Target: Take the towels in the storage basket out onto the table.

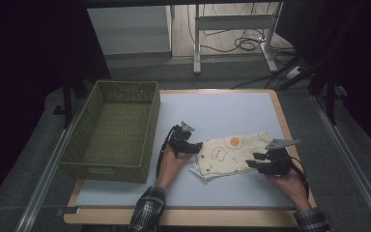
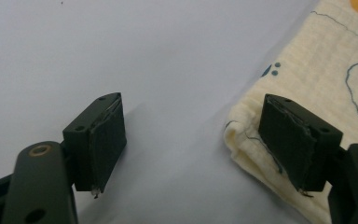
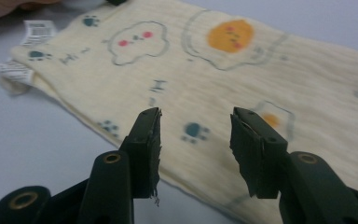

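Both grippers stand open at the folded cloth, nothing gripped.

The cream printed cloth [image 1: 232, 153] lies folded flat on the pale table [image 1: 222, 111], to the right of the green basket [image 1: 111, 130] and well apart from it. The left gripper [image 1: 193, 146] sits at the cloth's left edge, jaws wide, one pad over the hem and the other on bare table beside it. The right gripper [image 1: 252, 159] hovers at the cloth's right end, jaws moderately apart above the paw-print pattern, pinching nothing. The risk, as I judge it: closing from here, either gripper could catch only the top layer, so the fold would peel open when lifted toward the basket. Uneven lifting could also drag the cloth and crease it.
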A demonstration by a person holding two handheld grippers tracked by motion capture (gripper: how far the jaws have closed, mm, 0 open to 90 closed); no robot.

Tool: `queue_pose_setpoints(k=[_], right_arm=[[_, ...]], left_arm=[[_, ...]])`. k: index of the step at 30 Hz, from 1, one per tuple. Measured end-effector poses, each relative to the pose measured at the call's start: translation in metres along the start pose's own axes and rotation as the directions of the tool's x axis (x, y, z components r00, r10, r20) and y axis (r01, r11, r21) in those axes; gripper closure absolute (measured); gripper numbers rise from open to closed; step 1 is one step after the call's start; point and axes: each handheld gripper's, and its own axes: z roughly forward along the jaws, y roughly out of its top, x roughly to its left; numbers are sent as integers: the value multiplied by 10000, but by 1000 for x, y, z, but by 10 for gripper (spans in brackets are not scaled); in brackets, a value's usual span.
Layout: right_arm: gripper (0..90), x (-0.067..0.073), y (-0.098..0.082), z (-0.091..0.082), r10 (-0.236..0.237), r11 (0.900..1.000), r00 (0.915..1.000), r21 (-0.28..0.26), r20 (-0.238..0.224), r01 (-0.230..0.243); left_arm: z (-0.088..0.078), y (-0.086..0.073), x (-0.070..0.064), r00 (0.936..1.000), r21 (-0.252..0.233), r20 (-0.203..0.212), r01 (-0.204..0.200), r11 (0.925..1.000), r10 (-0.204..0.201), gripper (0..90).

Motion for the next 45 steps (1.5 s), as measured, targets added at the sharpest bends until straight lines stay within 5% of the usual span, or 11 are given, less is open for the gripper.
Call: queue_pose_setpoints(k=[9,17,26,33,39,45], right_arm=[[558,37,16,23,-553,9984,9934,68,-1003,563],[628,67,32,49,-986,9942,9727,223,-2099,1056],[591,100,45,76,-1393,9873,9494,346,-2815,1551],[575,113,38,88,-2027,9728,9462,589,-2522,2241],[754,123,32,86,-2949,9519,9454,438,-1388,3034],[839,120,33,85,-2604,9619,9560,485,-1351,2689]], left_arm=[[0,0,0,10000,5,21,17,10000,-17,231],[0,0,1,10000,30,30,-7,10000,6,232],[0,0,1,10000,18,32,4,10000,-4,232],[0,0,1,10000,12,34,20,10000,-20,232],[-1,0,0,10000,-52,-14,-42,10000,42,262],[-4,-2,-2,9957,-180,890,-238,9996,253,639]])
